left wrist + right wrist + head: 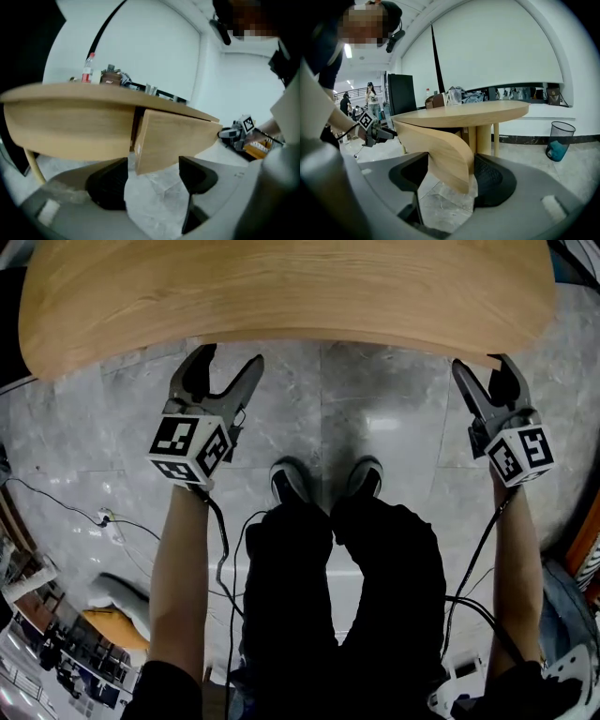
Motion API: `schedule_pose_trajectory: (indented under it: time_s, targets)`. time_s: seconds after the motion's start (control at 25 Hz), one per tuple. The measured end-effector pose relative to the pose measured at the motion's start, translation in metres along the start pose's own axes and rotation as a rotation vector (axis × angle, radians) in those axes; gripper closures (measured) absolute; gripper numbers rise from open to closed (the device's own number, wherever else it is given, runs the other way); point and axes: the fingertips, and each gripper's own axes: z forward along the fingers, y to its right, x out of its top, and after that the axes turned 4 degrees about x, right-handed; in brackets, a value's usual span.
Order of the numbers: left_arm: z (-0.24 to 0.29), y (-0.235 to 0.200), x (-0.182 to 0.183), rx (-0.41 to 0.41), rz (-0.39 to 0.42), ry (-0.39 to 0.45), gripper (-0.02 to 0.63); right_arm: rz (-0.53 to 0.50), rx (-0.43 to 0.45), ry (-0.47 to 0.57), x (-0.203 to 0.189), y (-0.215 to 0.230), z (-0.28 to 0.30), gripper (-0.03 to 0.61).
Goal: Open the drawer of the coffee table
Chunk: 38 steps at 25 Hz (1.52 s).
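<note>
The round wooden coffee table [281, 287] fills the top of the head view. Its curved drawer front [173, 136] stands a little way out from the table's rim. My left gripper [225, 367] is at the table's edge. It is open, and in the left gripper view [154, 180] the drawer front's lower left corner sits between its jaws with floor showing on both sides. My right gripper [487, 376] is at the other end, also open, with the drawer front's end [440, 145] between its jaws [450, 180], close to the right pad [492, 180].
The person's shoes [291, 479] stand on grey marble floor between the grippers, with cables [103, 517] at the left. A bottle [87, 70] and clutter sit on the table. Table legs [485, 136] are behind the drawer. A waste bin [560, 140] stands far right.
</note>
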Motion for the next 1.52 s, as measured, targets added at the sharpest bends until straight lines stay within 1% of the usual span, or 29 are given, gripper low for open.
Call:
schedule_pose_trajectory:
  time_s: [0.04, 0.08, 0.24, 0.4, 0.52, 0.72, 0.96, 1.24, 1.52]
  targets:
    - [-0.003, 0.0, 0.01, 0.021, 0.052, -0.005, 0.259, -0.001, -0.003, -0.013, 0.0, -0.001, 0.001, 0.268]
    - [-0.003, 0.001, 0.018, 0.031, 0.08, -0.009, 0.259, -0.004, -0.005, -0.026, -0.001, -0.001, 0.001, 0.267]
    - [0.01, 0.011, 0.031, 0.032, 0.113, -0.036, 0.263, -0.022, -0.023, -0.082, -0.002, -0.001, 0.002, 0.268]
    - [0.007, 0.009, 0.03, 0.054, 0.085, -0.055, 0.278, -0.023, -0.038, -0.116, -0.003, -0.004, 0.006, 0.268]
    - [0.002, 0.012, 0.026, 0.059, 0.063, -0.087, 0.278, -0.015, -0.039, -0.134, -0.008, -0.009, 0.001, 0.268]
    - [-0.017, 0.023, 0.008, 0.057, 0.043, -0.143, 0.278, -0.002, -0.022, -0.176, -0.021, -0.024, -0.016, 0.272]
    - [-0.053, 0.042, -0.019, 0.053, 0.004, -0.213, 0.278, 0.015, -0.003, -0.241, -0.041, -0.051, -0.046, 0.272]
    - [-0.087, 0.06, -0.049, 0.053, -0.013, -0.266, 0.278, 0.022, 0.007, -0.293, -0.065, -0.08, -0.076, 0.273]
    - [-0.1, 0.064, -0.064, 0.054, -0.019, -0.318, 0.279, 0.031, -0.005, -0.331, -0.077, -0.094, -0.085, 0.273]
